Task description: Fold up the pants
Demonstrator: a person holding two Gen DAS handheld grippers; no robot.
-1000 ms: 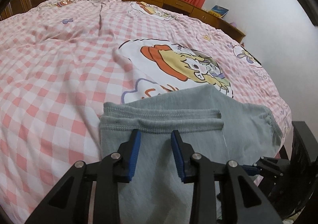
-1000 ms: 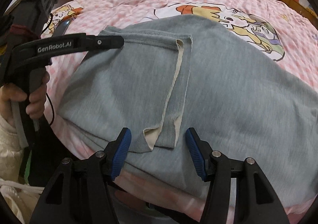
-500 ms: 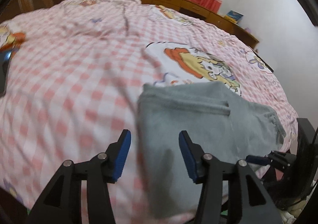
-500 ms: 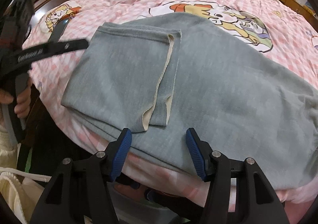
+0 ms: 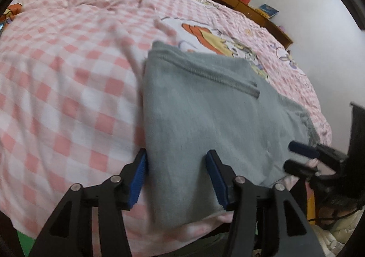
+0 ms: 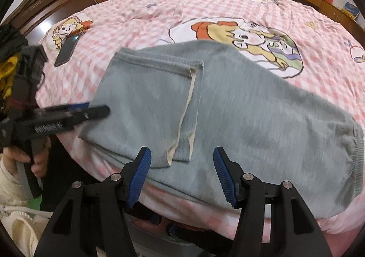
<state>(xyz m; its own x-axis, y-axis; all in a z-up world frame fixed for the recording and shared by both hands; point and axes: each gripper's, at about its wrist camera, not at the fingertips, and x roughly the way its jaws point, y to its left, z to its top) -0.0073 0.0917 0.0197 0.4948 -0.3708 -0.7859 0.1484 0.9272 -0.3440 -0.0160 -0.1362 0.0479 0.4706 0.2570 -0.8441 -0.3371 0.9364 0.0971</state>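
Lying folded once across the near edge of the bed [image 6: 159, 29], the grey pants [image 6: 239, 106] run their long axis from about 9 o'clock to 3 o'clock in the right wrist view: the doubled-over leg hems sit at the 9 o'clock end, the gathered waistband [image 6: 355, 161] at the 3 o'clock end, and a turned-out pale seam edge [image 6: 187, 120] marks where the top layer stops. The right gripper [image 6: 182, 172] hangs over the near long edge close to the middle of that length, jaws standing about half apart with only cloth below them and nothing pinched. The left gripper [image 5: 176, 177] is at the hem end; its jaws are opening, the 9 o'clock pad just at the side edge of the cloth and the other pad over the fabric, pressing on nothing as far as the blurred frame lets me judge. So the hem end belongs to the left hand [image 6: 27, 159] and the waistband lies nearer the right. Judging by the task, the next fold probably carries one short end along that long axis toward the other, which would call for a grip at a corner rather than mid-edge. A phone [image 6: 67, 49] lies on the bedcover at 10 o'clock, well apart from the pants.
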